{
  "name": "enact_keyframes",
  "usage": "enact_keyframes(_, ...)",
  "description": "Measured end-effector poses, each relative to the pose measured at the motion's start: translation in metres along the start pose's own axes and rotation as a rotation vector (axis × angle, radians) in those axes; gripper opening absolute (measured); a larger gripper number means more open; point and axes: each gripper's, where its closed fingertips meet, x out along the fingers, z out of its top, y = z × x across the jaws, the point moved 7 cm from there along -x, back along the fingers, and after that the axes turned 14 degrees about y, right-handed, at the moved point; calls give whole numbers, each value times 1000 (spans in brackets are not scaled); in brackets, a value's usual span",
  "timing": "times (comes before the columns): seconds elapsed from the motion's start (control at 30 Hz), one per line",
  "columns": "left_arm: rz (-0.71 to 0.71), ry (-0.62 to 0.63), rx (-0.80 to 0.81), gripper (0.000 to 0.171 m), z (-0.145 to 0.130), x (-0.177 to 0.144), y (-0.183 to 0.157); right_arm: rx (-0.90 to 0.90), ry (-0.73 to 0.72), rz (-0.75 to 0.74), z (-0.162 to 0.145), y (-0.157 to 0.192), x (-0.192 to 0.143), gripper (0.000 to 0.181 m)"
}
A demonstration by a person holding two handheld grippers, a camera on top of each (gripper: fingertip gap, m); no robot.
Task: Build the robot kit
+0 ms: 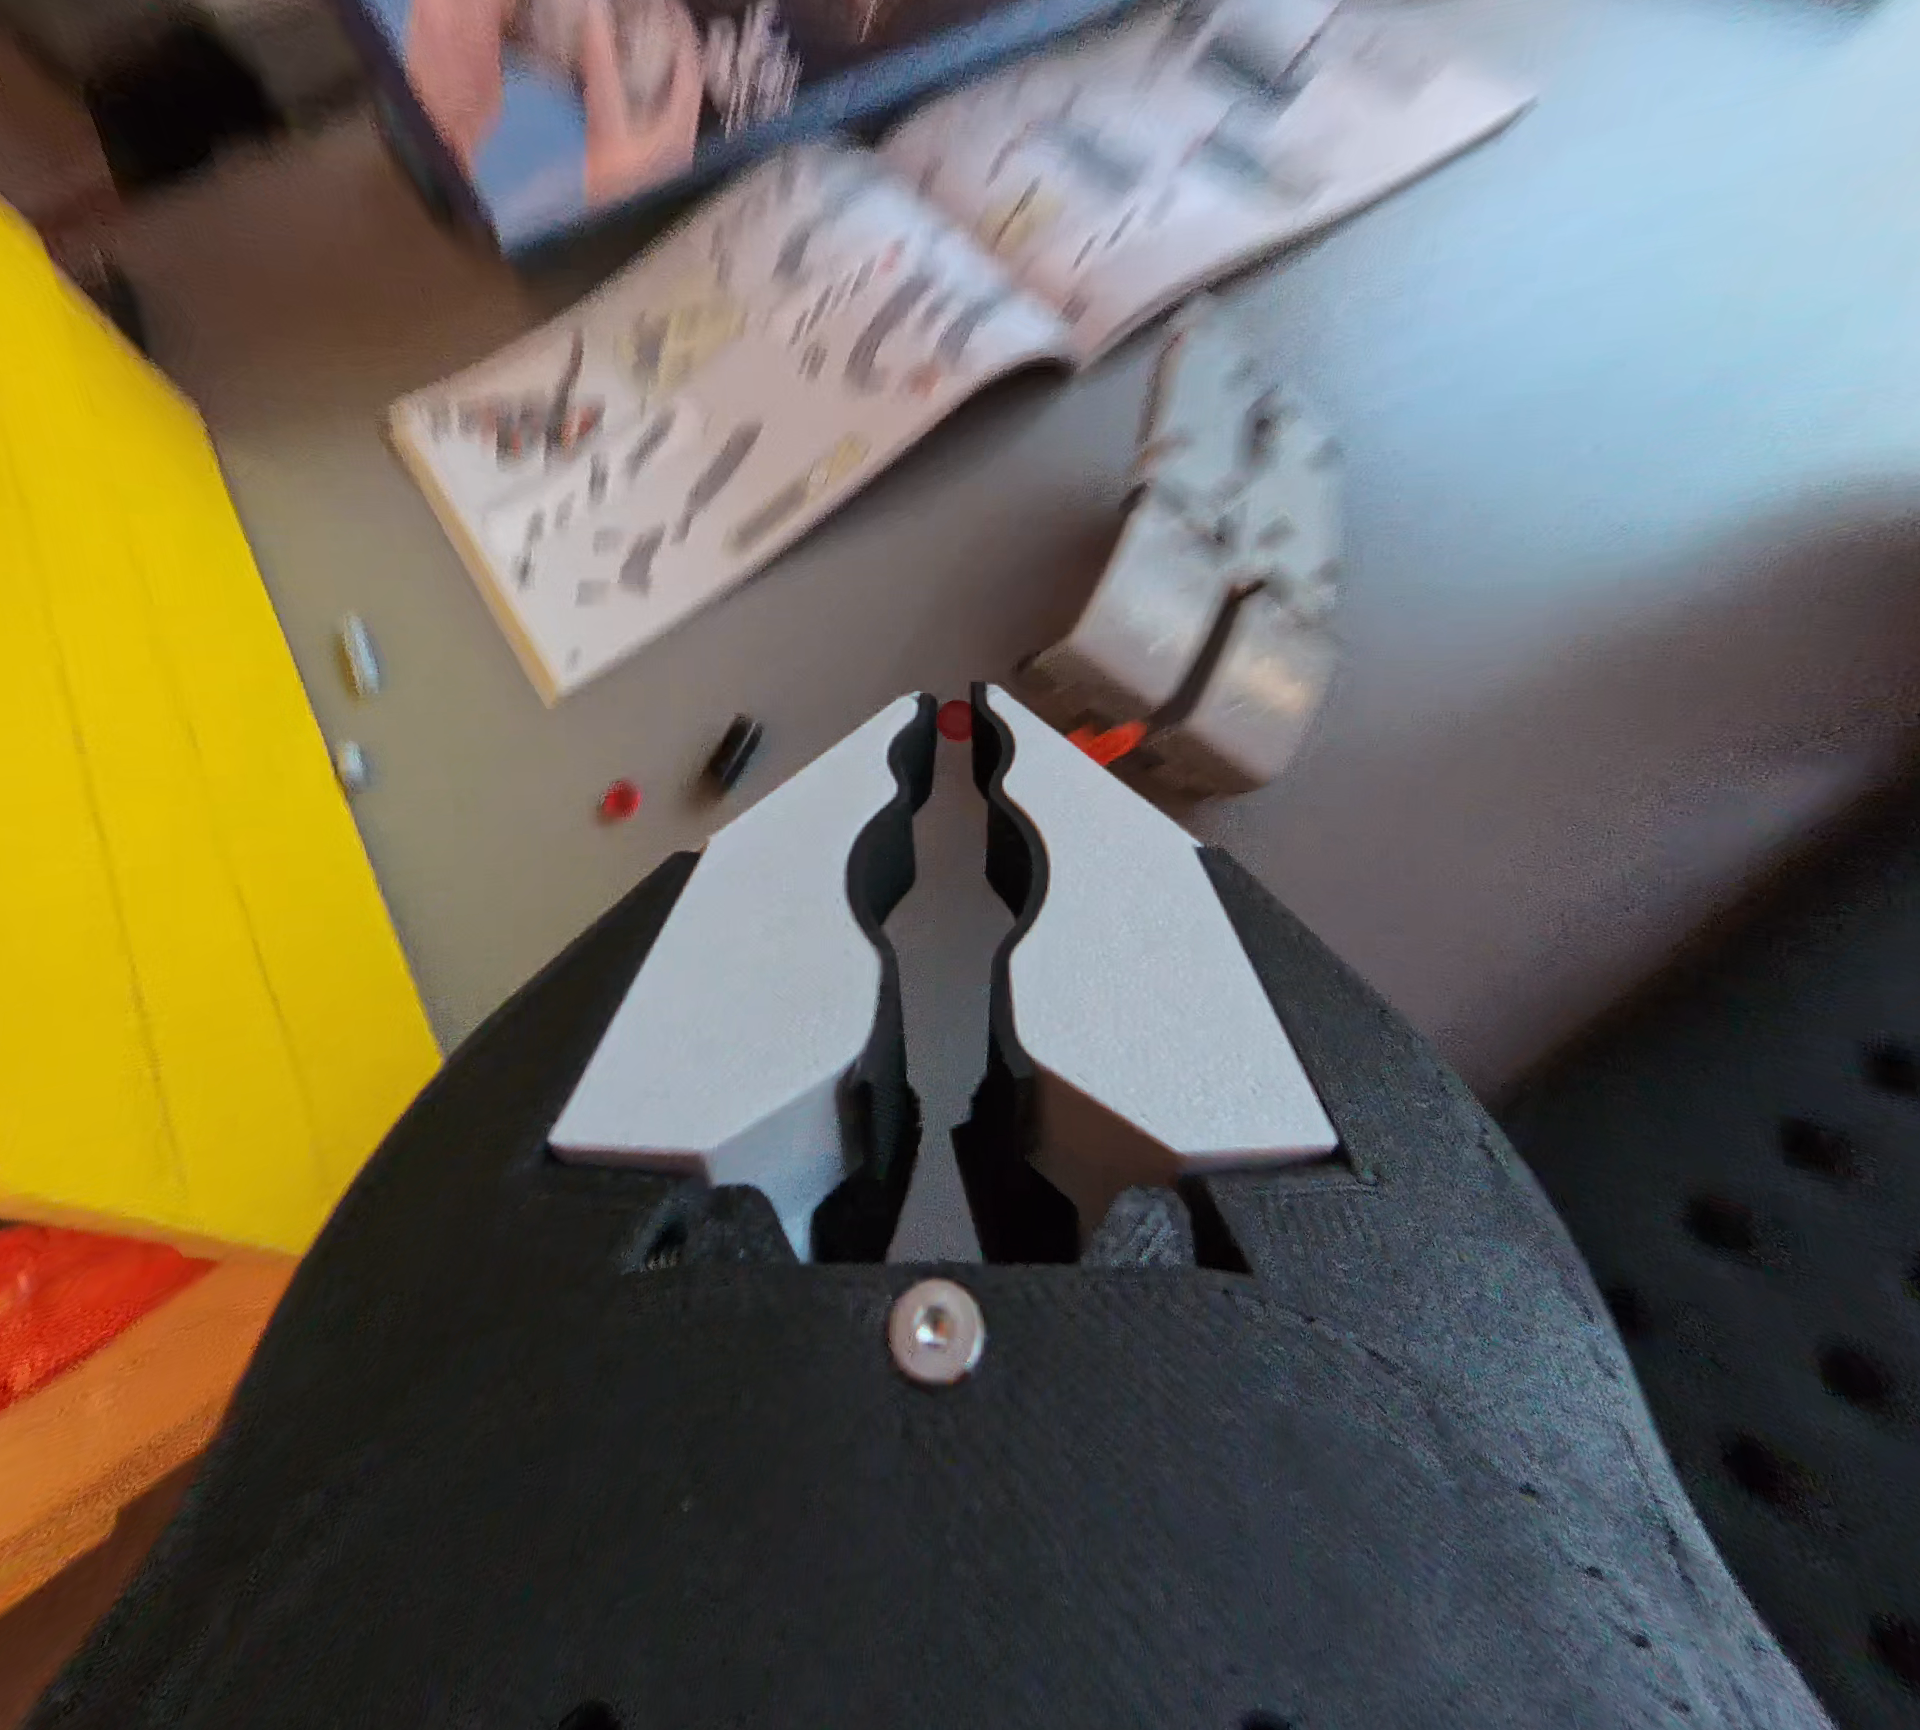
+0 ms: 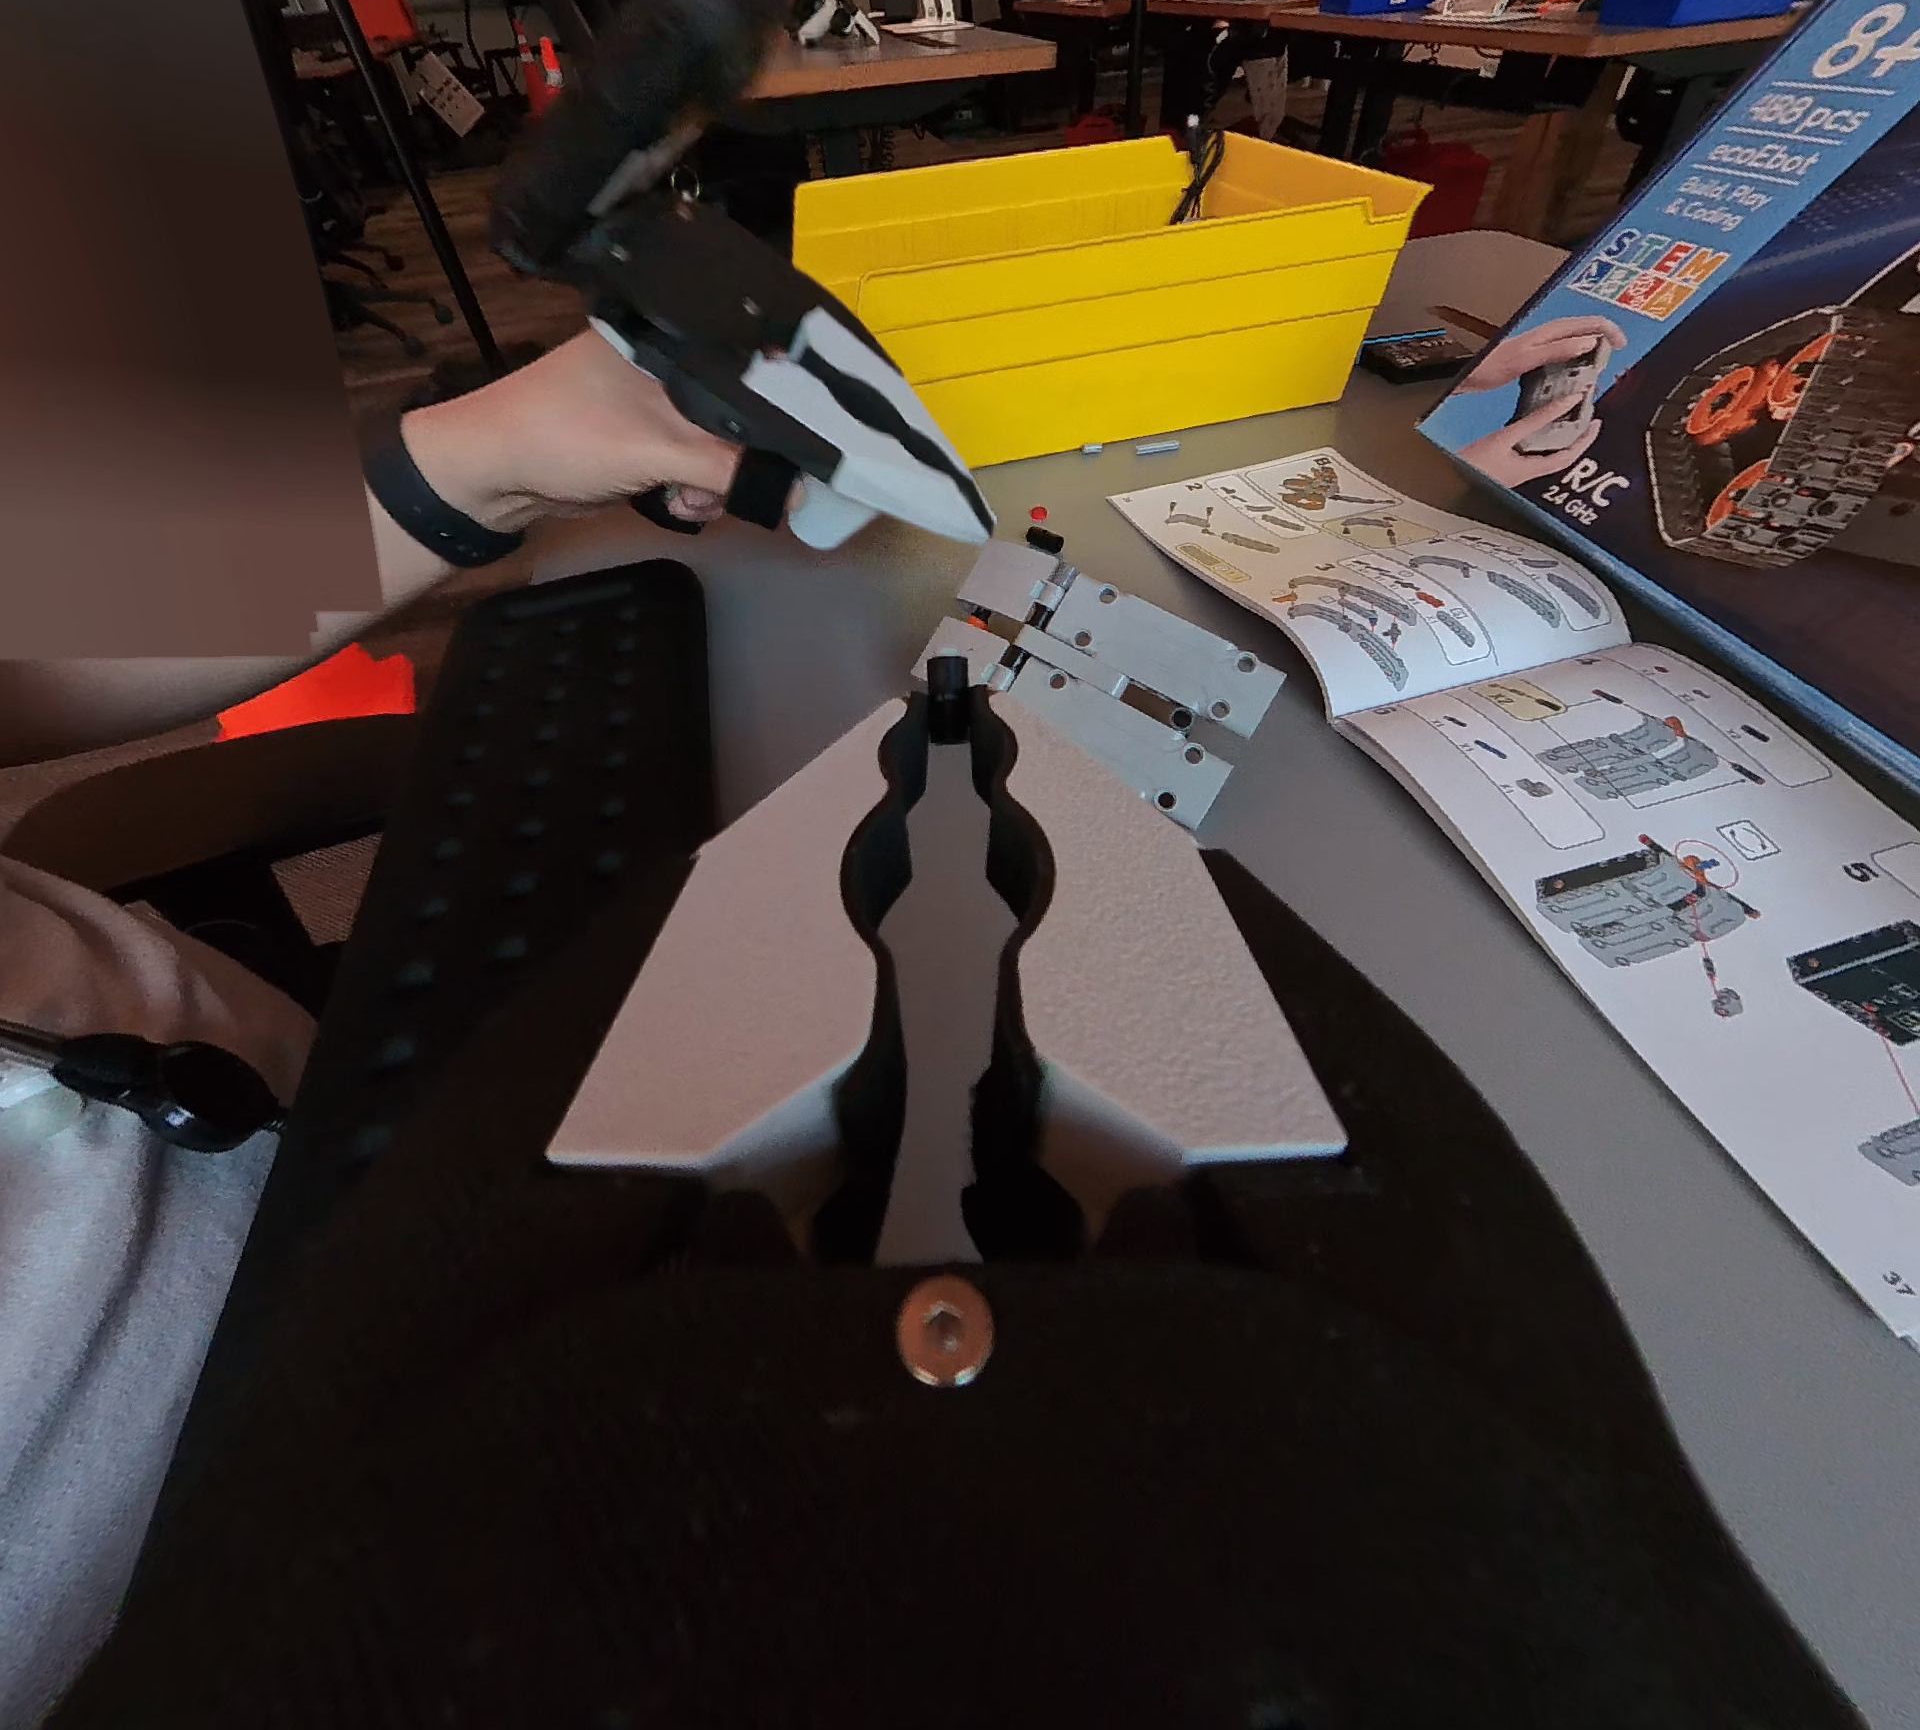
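Right now you are pinching a small black cylindrical plastic pin in the very tips of the right gripper, just in front of the flat grey beam-and-hinge assembly lying on the grey table.

You are gripping only the pin's lower end, so be holding it upright and square to the assembly's near edge. The left gripper is reaching to the assembly's far end, its fingers nearly together. A small red dot is showing at the slit, but the blur leaves it unclear whether it is pinched. Beyond are lying a loose red stud, another black pin, the open instruction booklet, the yellow plastic bin and the blue kit box.
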Motion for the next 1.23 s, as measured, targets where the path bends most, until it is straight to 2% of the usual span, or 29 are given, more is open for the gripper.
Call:
enact_keyframes(0.1, -62, -341, 188, 4, 21, -49, -41, -41, -13, 15, 3, 7, 1, 7)
enact_keyframes(0.17, -38, -474, 347, 4, 27, -76, -70, -61, -29, 42, 6, 13, 1, 7)
enact_keyframes(0.23, 0, -532, 462, 4, 32, -93, -91, -65, 39, 4, 2, 10, 5, 7)
enact_keyframes(0.4, -18, -591, 589, 4, 40, -115, -119, -101, 404, -60, -28, -4, 14, 7)
enact_keyframes(0.47, -18, -589, 614, 4, 41, -117, -125, -112, 504, -49, -37, -4, 15, 7)
enact_keyframes(0.53, -13, -595, 634, 4, 41, -119, -129, -135, 542, -35, -42, -3, 16, 7)
enact_keyframes(0.6, -16, -606, 651, 4, 41, -122, -134, -151, 514, 2, -39, 4, 15, 7)
enact_keyframes(0.7, -27, -612, 677, 4, 41, -126, -139, -211, 383, 52, -23, 19, 10, 7)
enact_keyframes(0.87, -54, -563, 698, 4, 43, -126, -146, -163, 38, 254, 20, 43, -16, 8)
enact_keyframes(0.97, -119, -536, 649, 5, 46, -126, -148, -108, -95, 366, 37, 52, -30, 8)
enact_keyframes(1.13, -287, -602, 568, 4, 49, -135, -149, -146, -110, 343, 51, 65, -36, 8)
enact_keyframes(1.23, -535, -701, 441, 3, 47, -143, -141, -165, -112, 283, 66, 74, -40, 8)
